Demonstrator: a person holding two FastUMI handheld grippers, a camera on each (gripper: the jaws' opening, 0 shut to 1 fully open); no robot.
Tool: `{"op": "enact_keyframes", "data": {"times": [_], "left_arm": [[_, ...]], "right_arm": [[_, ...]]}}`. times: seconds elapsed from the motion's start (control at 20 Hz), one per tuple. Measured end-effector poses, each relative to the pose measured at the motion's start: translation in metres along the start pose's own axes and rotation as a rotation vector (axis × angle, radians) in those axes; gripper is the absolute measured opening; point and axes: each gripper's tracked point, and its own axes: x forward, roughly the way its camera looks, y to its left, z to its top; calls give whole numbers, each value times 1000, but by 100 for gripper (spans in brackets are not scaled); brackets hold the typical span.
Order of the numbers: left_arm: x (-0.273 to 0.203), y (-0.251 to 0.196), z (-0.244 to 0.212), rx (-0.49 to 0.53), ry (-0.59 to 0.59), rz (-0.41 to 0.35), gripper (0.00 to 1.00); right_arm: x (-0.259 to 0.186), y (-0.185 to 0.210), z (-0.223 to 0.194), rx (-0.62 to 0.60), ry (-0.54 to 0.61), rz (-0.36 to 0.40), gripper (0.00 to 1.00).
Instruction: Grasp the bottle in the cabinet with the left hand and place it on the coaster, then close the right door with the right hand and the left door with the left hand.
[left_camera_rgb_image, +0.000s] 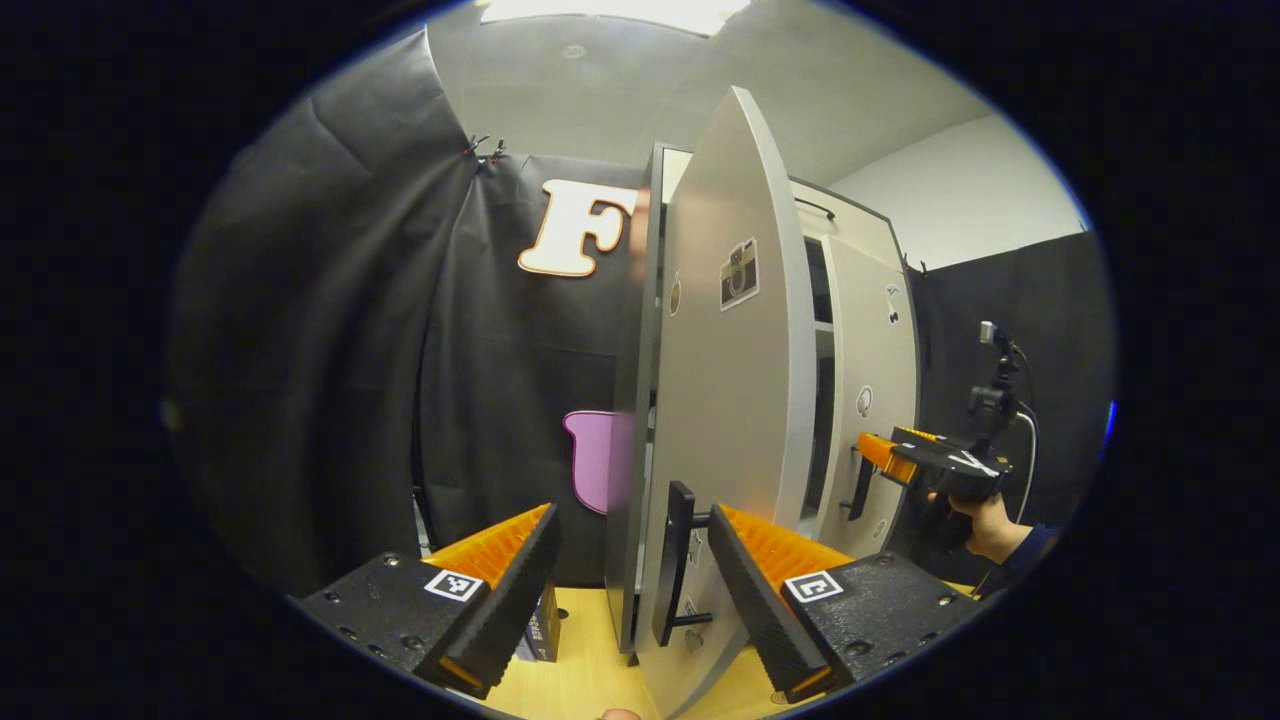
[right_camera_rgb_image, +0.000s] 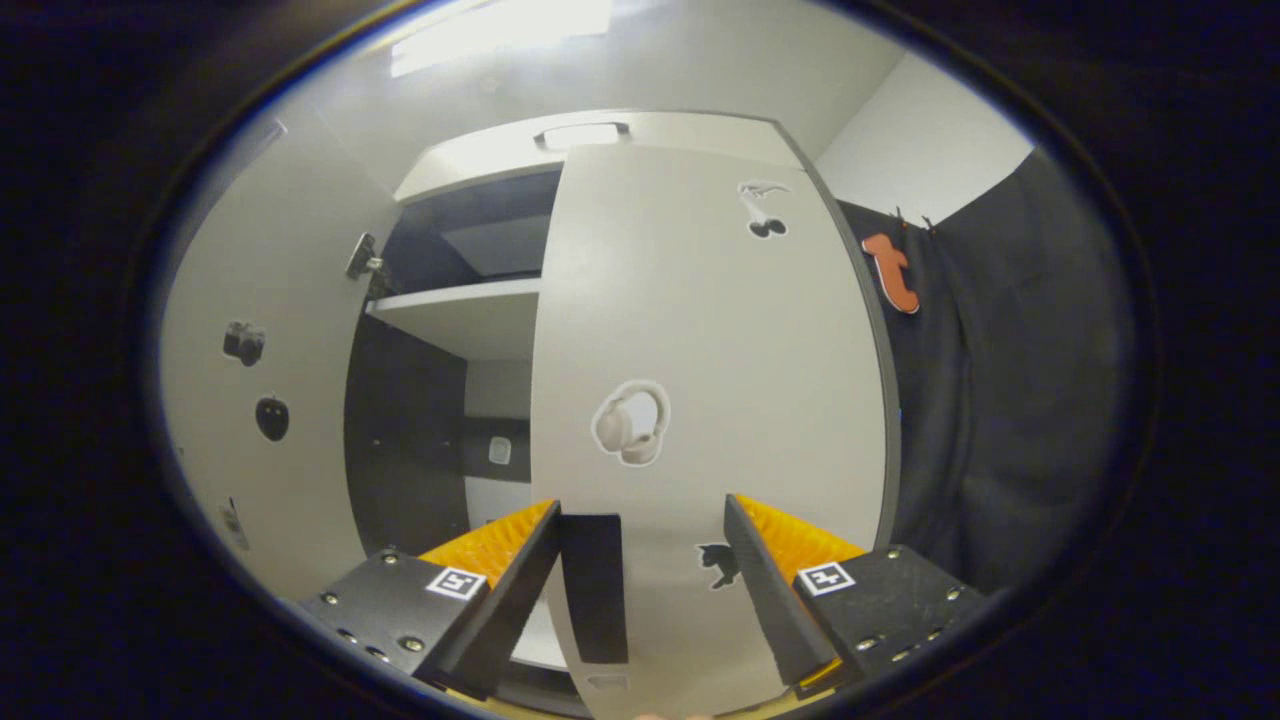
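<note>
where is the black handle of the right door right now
In the right gripper view the black handle sits low on the right door, between the open fingers of the right gripper, nearer the left finger.

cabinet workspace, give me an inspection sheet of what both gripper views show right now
surface: pale wooden tabletop under the cabinet.
job's things: left door ajar, its black handle between the left gripper fingers; right door nearly shut, its handle between the right gripper fingers; bottle and coaster nothing seen.
clutter: small dark box on the tabletop.
grippers: both open.
cables: one from the right gripper's mount.
surroundings: black cloth walls, white ceiling.
</note>
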Motion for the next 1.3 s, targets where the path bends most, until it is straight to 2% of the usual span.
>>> {"op": "enact_keyframes", "data": {"times": [0.2,0.4,0.65,0.7,0.75,0.8,1.05,1.3], "left_arm": [[2,-19,-3,-31,8,-44,93],[12,-51,-5,-61,12,-124,93],[26,-83,-10,-109,22,-192,93],[28,-87,-11,-111,24,-200,99],[31,-92,-11,-110,27,-207,99],[35,-97,-12,-102,28,-214,93],[52,-111,-18,-97,41,-240,100],[73,-128,-20,-111,47,-285,100]], "right_arm": [[-12,-19,19,-25,-52,-45,98],[-21,-37,19,1,-26,-56,97],[-42,-68,16,-43,-5,-102,98],[-46,-74,15,-49,-1,-110,98],[-50,-80,14,-54,4,-120,98],[-53,-85,13,-58,9,-128,98],[-66,-105,17,-82,15,-152,98],[-78,-128,19,-122,18,-184,97]]}}
